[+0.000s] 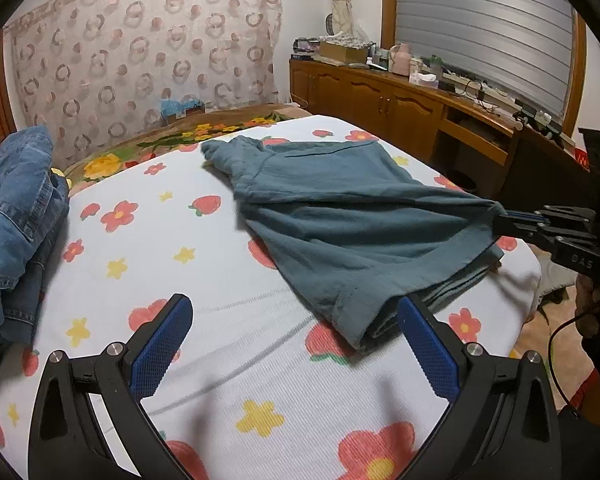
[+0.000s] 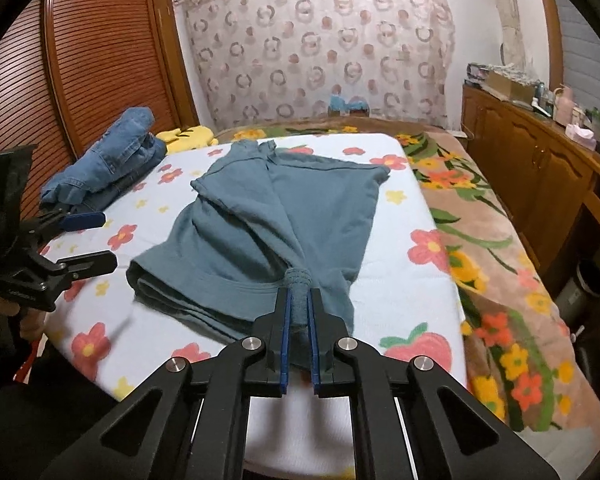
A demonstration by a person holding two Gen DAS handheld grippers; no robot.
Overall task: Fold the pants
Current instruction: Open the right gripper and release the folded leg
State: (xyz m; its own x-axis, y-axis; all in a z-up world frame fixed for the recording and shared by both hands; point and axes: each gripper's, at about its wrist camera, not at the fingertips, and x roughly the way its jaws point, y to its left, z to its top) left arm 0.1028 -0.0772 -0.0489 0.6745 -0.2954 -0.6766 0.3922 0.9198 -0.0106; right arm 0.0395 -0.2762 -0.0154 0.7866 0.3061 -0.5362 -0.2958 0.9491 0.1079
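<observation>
The bed [image 2: 420, 292] wore a white cover printed with red flowers, yellow flowers and strawberries, over a brown floral blanket [image 2: 496, 264]. Teal pants [image 2: 284, 216] lay partly folded across its middle. A heap of blue denim [image 2: 108, 160] sat near the far left corner, apart from them.

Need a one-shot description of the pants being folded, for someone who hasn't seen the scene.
Find the bed's white cover printed with flowers and strawberries. In its middle lie the teal pants, one near hem pinched in the right gripper. The only other garment, the blue denim pile, sits at the cover's far left edge.
</observation>
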